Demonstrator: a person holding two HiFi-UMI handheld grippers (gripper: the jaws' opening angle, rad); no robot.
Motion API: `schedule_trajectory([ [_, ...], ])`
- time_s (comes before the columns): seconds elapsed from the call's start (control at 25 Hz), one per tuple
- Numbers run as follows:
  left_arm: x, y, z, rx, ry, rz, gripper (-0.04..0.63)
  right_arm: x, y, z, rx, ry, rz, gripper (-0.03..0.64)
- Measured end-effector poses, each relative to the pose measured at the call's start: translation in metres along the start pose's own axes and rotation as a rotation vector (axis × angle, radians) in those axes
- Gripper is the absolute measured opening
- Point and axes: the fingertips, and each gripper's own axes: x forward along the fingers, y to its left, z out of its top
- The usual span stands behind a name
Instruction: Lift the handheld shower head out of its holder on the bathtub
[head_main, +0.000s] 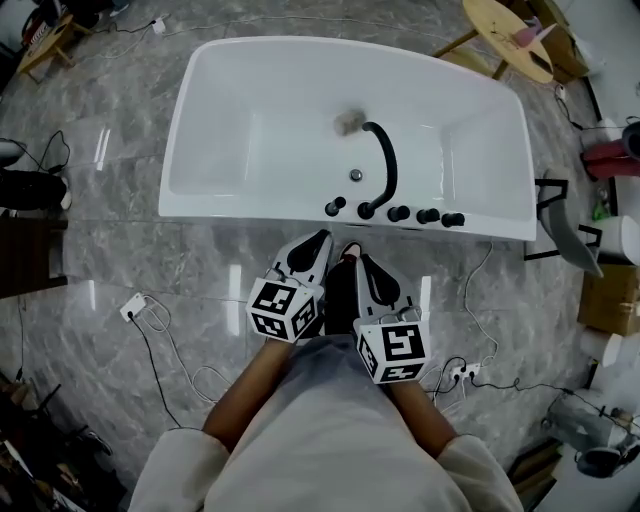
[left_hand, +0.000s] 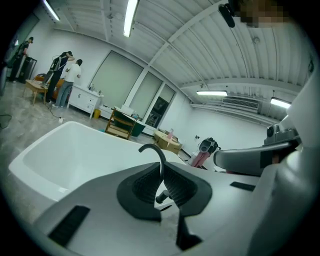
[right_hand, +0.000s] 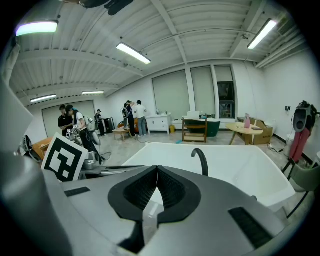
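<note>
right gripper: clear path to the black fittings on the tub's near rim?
Probably yes: only floor separates the right gripper from the black fittings on the bathtub rim. Its jaws are shut; they must open first.

One bathtub (head_main: 200, 60). One curved black spout (head_main: 386, 150) and one drain (head_main: 355, 175) in it. Five black fittings (head_main: 428, 215) in a row on the tub's near rim, spout base counted; can't tell which is which. Two grippers: left gripper (head_main: 321, 239), right gripper (head_main: 360, 261), with one marker cube each (head_main: 285, 308) (head_main: 395, 350). Two white power strips on the floor (head_main: 133, 308) (head_main: 462, 372). One round wooden table (head_main: 505, 30) past the tub's far right corner. At least four people (right_hand: 138, 116) in the background; exact count unclear.
</note>
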Motion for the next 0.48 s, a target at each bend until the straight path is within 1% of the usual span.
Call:
schedule_trajectory([
  [0.12, 0.014, 0.009, -0.007, -0.018, 0.019, 0.030, 0.008, 0.008, -0.007, -0.005, 0.015, 0.021, 0.012, 0.015],
  [0.2, 0.022, 0.014, -0.013, 0.006, 0.034, 0.047, 0.008, 0.013, -0.010, -0.008, 0.023, 0.033, 0.022, 0.014],
  [0.32, 0.034, 0.021, -0.023, 0.063, 0.063, 0.058, 0.008, 0.021, -0.008, -0.012, 0.017, 0.048, 0.045, 0.014],
  [0.36, 0.037, 0.023, -0.026, 0.069, 0.070, 0.061, 0.008, 0.023, -0.007, -0.013, 0.015, 0.053, 0.054, 0.015],
  [0.48, 0.048, 0.031, -0.035, 0.044, 0.090, 0.073, 0.043, 0.028, -0.006, -0.018, 0.019, 0.069, 0.072, 0.015],
])
